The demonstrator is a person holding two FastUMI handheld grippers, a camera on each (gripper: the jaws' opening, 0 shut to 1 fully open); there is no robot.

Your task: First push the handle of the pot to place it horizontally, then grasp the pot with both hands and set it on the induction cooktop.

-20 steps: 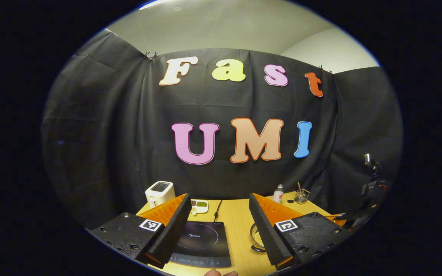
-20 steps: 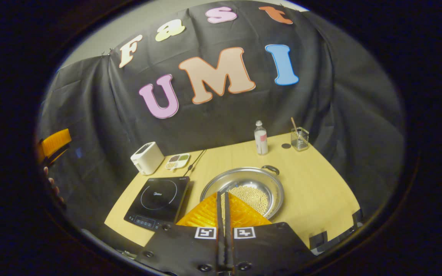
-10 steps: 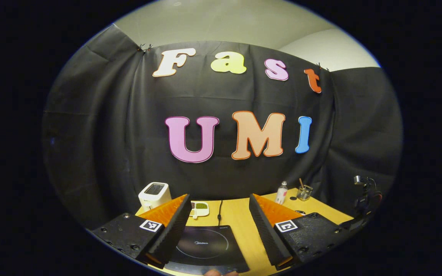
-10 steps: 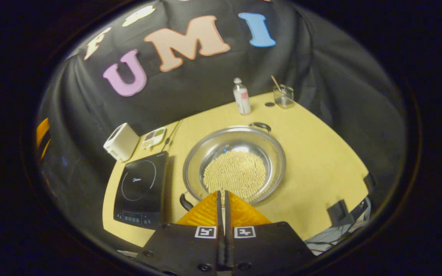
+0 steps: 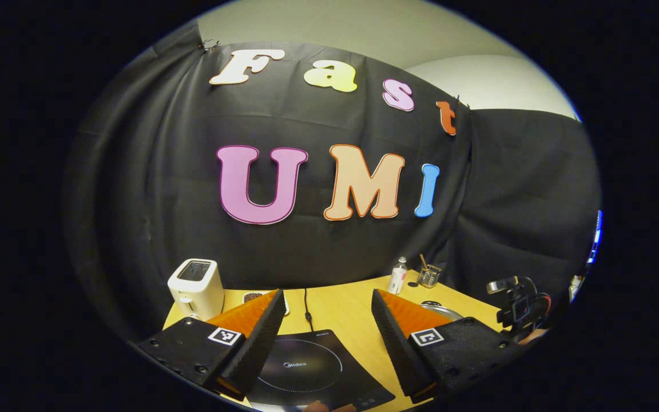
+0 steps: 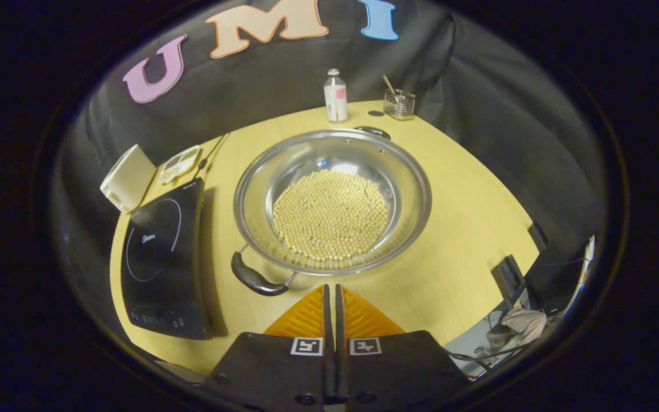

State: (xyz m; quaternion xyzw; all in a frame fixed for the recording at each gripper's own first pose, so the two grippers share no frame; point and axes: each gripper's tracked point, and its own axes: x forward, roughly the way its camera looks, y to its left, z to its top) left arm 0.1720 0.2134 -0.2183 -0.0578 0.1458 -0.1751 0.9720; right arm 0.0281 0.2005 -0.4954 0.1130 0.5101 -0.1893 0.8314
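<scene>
My right gripper (image 6: 330,289) is clenched empty just short of the pot (image 6: 332,200), whose handles (image 6: 256,280) sit at seven and one o'clock, an almost upright axis. The pot sits on the table (image 6: 467,229), just at three o'clock of the induction cooktop (image 6: 161,263); my left gripper (image 5: 326,320) is released above that cooktop.

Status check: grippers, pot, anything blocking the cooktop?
Left gripper open, over the induction cooktop. Right gripper shut, empty, just short of the pot. Near handle untouched. Cooktop surface bare.
</scene>
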